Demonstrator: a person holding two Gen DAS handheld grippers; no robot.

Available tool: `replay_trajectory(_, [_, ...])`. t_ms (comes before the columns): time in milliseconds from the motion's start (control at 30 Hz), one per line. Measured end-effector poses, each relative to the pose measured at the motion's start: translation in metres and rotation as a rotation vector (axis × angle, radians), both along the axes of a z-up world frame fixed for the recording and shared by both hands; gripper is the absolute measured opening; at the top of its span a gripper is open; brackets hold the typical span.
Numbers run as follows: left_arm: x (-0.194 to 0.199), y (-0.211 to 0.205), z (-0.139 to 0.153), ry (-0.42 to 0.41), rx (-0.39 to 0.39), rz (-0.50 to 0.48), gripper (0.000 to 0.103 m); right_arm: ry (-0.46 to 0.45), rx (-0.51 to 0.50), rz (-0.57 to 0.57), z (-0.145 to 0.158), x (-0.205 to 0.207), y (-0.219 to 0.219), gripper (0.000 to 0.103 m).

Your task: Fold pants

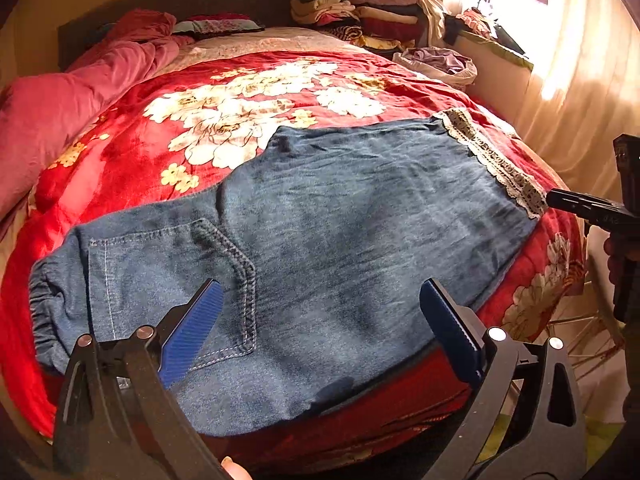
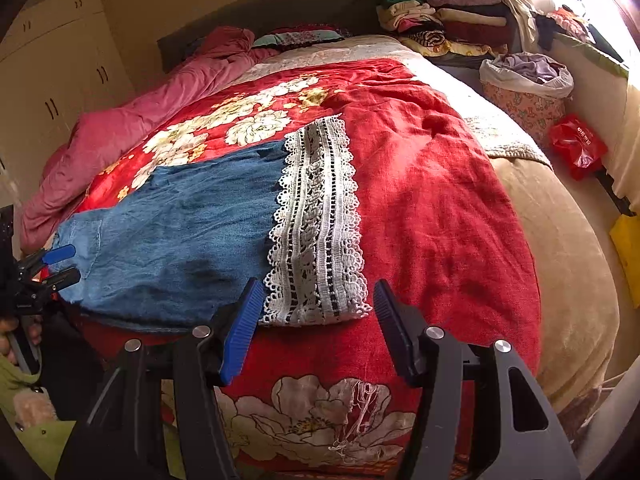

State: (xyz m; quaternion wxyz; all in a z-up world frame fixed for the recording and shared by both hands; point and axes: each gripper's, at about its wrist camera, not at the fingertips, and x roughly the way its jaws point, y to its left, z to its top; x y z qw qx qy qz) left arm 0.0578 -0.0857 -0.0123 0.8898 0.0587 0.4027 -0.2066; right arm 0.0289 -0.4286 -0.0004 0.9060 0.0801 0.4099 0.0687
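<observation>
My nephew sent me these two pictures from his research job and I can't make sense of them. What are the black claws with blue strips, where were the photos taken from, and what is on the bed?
There is no robot here: a person holds a two-finger gripper in each hand, and each gripper carries a wide-angle camera looking out along its fingers. One picture comes from the left gripper, the other from the right gripper. The blue strips are the pads on the fingers.

On the red floral blanket lies a pair of denim pants with a white lace hem, spread flat. Both grippers are open and hold nothing. The left one hovers at the waistband end, the right one at the lace end. Folded clothes are stacked near the headboard.
</observation>
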Motion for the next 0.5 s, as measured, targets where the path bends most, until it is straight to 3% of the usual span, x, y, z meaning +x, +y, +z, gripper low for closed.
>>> replay_trajectory(167, [0.018,-0.028,0.013,-0.008,0.006,-0.055,0.093,0.013,-0.002,-0.02,-0.007,0.004,0.001,0.056])
replay_trajectory(400, [0.065,-0.084,0.02,0.044,0.004,-0.167,0.093,0.027,0.019,-0.023,-0.02,0.013,0.003,0.057])
replay_trajectory(500, [0.09,-0.106,0.021,0.057,-0.005,-0.2,0.093,0.024,0.031,-0.022,-0.023,0.015,0.004,0.063])
